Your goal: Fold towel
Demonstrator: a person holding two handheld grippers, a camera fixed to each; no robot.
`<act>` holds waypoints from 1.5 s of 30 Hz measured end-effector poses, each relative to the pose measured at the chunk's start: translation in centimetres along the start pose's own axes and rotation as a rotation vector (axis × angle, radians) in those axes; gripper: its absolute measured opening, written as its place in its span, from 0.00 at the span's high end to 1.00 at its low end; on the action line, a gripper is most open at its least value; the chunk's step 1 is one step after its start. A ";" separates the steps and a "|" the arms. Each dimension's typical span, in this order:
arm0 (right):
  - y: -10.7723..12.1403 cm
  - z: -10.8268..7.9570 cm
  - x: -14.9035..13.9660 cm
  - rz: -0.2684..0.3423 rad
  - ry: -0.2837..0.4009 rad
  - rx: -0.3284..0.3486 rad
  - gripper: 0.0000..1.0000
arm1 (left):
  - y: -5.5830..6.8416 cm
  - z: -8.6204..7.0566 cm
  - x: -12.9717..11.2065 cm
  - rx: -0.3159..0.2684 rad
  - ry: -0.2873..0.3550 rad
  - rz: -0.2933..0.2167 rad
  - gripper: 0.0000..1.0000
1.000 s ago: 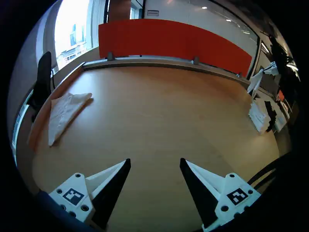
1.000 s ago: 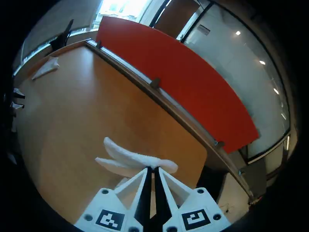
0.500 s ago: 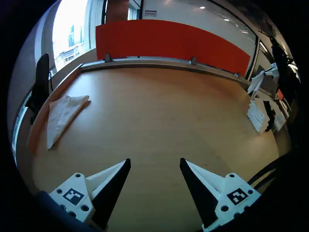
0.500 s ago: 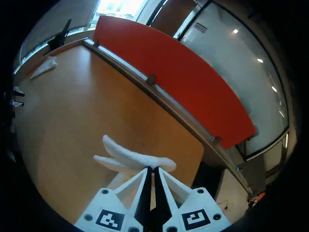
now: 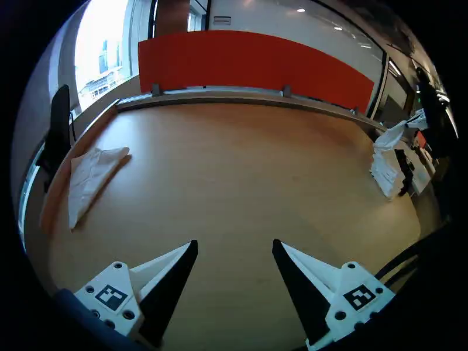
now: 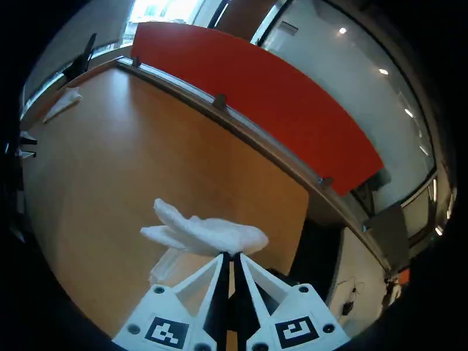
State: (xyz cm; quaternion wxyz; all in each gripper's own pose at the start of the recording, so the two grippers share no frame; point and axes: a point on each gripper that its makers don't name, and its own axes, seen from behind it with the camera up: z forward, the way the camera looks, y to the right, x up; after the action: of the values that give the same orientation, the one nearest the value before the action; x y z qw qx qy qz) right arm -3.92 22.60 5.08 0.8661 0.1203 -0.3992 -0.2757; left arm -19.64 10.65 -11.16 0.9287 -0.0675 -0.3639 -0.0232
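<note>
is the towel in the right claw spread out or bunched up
Bunched up: the white towel is crumpled in loose folds, pinched at the tip of the shut right claw.

- No words, brands or numbers can be read.
- The coded squares (image 5: 111, 296) on the left tongs (image 5: 234, 242) carry no letters.
- The wall sign (image 5: 221, 20) is too small to read.

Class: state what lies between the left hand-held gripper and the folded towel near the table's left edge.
Nothing but bare wooden table, as the left gripper view shows, between the left hand-held gripper and the folded towel.
</note>
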 end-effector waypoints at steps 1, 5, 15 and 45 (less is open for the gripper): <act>-0.1 -0.1 -0.7 0.008 -0.006 0.000 0.95 | 0.1 0.0 0.0 -0.001 0.000 0.001 0.06; -0.5 -0.2 -3.4 0.044 -0.033 0.002 0.95 | 0.3 -0.1 -0.3 -0.006 -0.003 0.003 0.06; -1.0 0.5 -8.8 0.118 -0.101 -0.001 0.95 | 0.3 -0.4 -0.8 -0.006 -0.010 0.010 0.06; -1.0 2.8 -13.5 0.208 -0.196 -0.028 0.95 | -0.4 -0.6 -1.6 0.009 -0.024 0.001 0.06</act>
State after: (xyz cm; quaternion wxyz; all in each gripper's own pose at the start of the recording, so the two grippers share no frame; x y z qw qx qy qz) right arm -13.61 29.56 -1.97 0.8485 0.0386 -0.4882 -0.2004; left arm -20.46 10.18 -12.69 0.9245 -0.0638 -0.3753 -0.0203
